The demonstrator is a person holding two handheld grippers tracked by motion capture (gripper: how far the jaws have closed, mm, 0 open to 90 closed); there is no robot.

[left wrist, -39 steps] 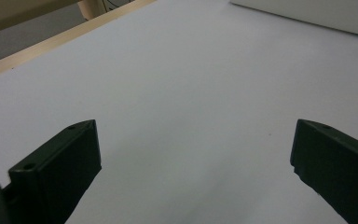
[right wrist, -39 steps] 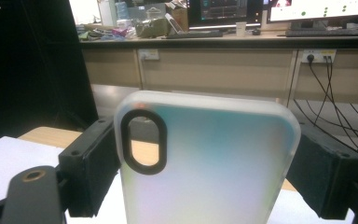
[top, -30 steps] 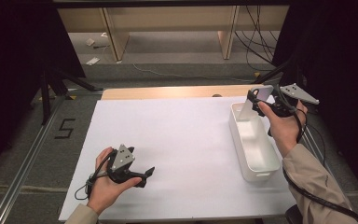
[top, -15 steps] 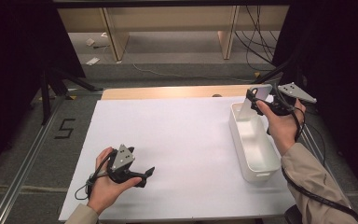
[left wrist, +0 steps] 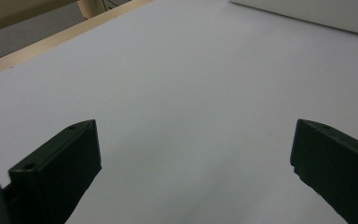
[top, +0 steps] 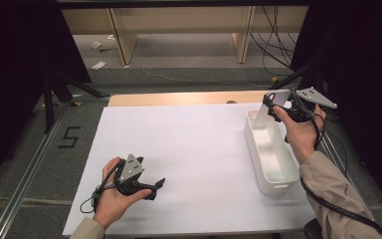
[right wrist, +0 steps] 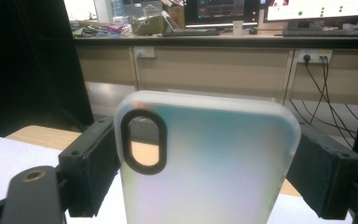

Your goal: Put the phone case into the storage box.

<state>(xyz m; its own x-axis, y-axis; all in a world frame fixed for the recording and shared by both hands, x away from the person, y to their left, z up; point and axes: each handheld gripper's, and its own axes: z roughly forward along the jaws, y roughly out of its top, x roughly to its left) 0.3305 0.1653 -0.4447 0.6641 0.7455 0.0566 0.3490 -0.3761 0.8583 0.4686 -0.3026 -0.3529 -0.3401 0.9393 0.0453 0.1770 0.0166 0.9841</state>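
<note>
My right gripper (top: pixel 273 108) is shut on a translucent phone case (top: pixel 270 104), held above the far end of a white bin (top: pixel 252 139) at the table's right. In the right gripper view the phone case (right wrist: pixel 205 163) stands upright between the two black jaws, which press its long edges; its camera cut-out sits at the upper left. My left gripper (top: pixel 158 185) rests low on the white table sheet (top: pixel 179 144) near the front left. Its jaws stand wide apart in the left gripper view, with nothing but the bare white sheet (left wrist: pixel 191 93) between them.
The white bin's wall (left wrist: pixel 307 11) shows at the far right in the left gripper view. A strip of bare wooden table edge (top: pixel 179 98) runs along the back. Beyond it stand a wooden desk's legs (top: pixel 122 42) and cables (top: pixel 273 45) on the floor.
</note>
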